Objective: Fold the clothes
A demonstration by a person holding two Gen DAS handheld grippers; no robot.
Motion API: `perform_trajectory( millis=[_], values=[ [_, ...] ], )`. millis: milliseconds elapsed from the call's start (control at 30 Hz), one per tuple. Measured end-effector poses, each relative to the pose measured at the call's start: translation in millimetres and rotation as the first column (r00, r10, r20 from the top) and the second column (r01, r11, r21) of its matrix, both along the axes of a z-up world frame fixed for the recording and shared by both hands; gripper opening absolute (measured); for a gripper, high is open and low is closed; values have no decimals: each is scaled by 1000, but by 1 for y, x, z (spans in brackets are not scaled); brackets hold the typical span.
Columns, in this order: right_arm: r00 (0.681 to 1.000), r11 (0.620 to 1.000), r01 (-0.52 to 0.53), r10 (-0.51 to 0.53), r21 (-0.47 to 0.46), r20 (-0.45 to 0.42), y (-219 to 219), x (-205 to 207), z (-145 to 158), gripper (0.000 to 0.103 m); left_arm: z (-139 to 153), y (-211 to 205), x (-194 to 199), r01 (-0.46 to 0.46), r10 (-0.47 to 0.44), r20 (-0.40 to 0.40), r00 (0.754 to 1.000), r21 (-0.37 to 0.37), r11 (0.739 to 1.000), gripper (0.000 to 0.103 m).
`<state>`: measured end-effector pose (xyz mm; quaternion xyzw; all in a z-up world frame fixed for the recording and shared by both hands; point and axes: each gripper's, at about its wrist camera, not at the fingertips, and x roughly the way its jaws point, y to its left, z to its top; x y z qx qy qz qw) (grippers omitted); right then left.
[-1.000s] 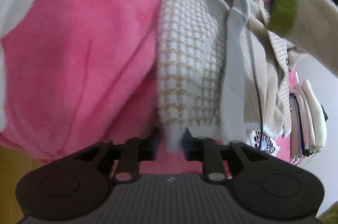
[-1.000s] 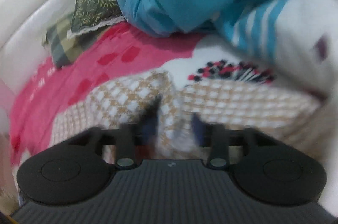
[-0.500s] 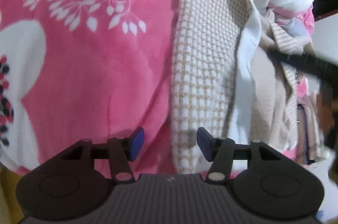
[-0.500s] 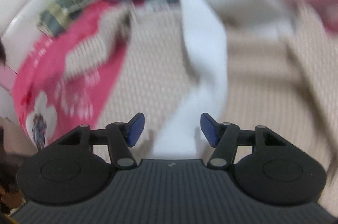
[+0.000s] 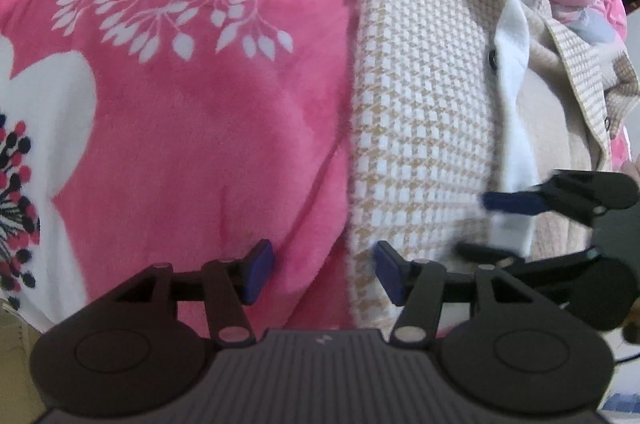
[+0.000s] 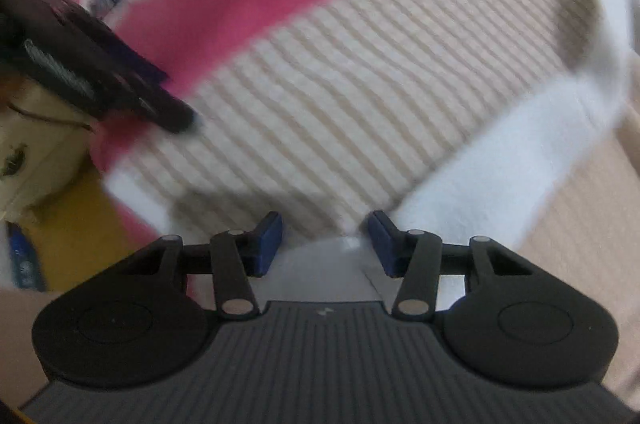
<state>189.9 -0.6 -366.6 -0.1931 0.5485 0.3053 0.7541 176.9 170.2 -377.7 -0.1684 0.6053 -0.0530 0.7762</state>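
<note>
The houndstooth jacket (image 5: 424,112) is lying lengthwise on the pink floral blanket (image 5: 200,128), its long axis running away from the camera. The left tool (image 5: 318,274) is hovering open over the jacket's near hem, holding nothing, while the right tool (image 6: 325,244) is gaping empty above its white placket (image 6: 500,160).

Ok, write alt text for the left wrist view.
The open left gripper hovers at the edge of a beige-and-white houndstooth jacket spread on a pink floral blanket. The right gripper, also open, reaches in from the right over the jacket's white lining.
</note>
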Motion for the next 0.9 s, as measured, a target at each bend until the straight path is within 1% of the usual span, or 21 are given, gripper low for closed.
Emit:
perform_trajectory(
  millis=[67,100,133,167,200,233,267,333,400,467,533,567,600,633,667,700,733,767,833,900],
  values=[
    [992,992,125,-125,-31,3,-30,2,8,46,-1,0,0,7,-7,1,1000,8,1000,58],
    [984,982,177,-177,-71,15,-45,1,10,49,-2,-1,-1,10,-10,2,1000,11,1000,58],
    [972,968,233,-232,-92,19,-60,0,12,54,-3,-1,-1,13,-13,3,1000,15,1000,58],
    [955,952,295,-296,-84,7,-77,-1,15,51,-3,-1,-1,16,-16,4,1000,19,1000,58],
    [935,931,354,-355,-92,5,-93,-1,17,50,-4,0,-1,17,-17,5,1000,18,1000,57],
    [912,904,408,-409,-126,24,-105,-2,19,50,-4,1,-1,16,-16,6,1000,15,1000,57],
    [891,882,453,-453,-132,30,-115,-1,21,50,-3,2,-1,12,-12,5,1000,13,1000,57],
    [857,856,513,-514,-54,-8,-126,6,25,51,0,4,-3,1,-1,2,1000,9,1000,57],
    [820,820,571,-570,22,-51,-138,13,28,51,2,5,-4,-9,9,0,1000,6,1000,57],
    [780,774,626,-618,95,-99,-149,20,31,52,7,6,-3,-34,34,-3,999,0,999,57],
    [736,718,677,-660,163,-151,-160,27,35,52,11,7,-2,-52,52,2,999,-24,998,57],
    [727,705,686,-665,180,-168,-163,31,34,52,13,6,-1,-55,55,4,998,-35,998,57],
    [742,722,671,-649,170,-168,-161,36,29,52,14,6,-1,-55,55,4,998,-44,998,57],
    [749,731,662,-638,167,-176,-161,39,24,51,14,4,-2,-51,52,4,999,-49,997,57],
    [746,725,665,-636,178,-197,-164,38,22,44,15,2,-2,-47,47,3,999,-52,998,56],
    [743,719,669,-633,188,-218,-166,37,19,35,15,-1,-4,-42,42,0,999,-58,997,55],
    [739,713,672,-630,198,-239,-169,35,16,16,14,-5,-6,-38,38,-5,999,-65,997,55],
    [735,707,676,-626,208,-260,-171,34,13,10,14,-8,-7,-34,33,-10,999,-73,997,55],
    [732,696,679,-617,234,-288,-176,32,12,7,14,-14,-14,-27,25,-26,999,-84,996,53],
    [742,687,670,-616,280,-263,-182,28,26,6,13,-18,-20,-28,25,-36,999,-90,996,53]
  ],
)
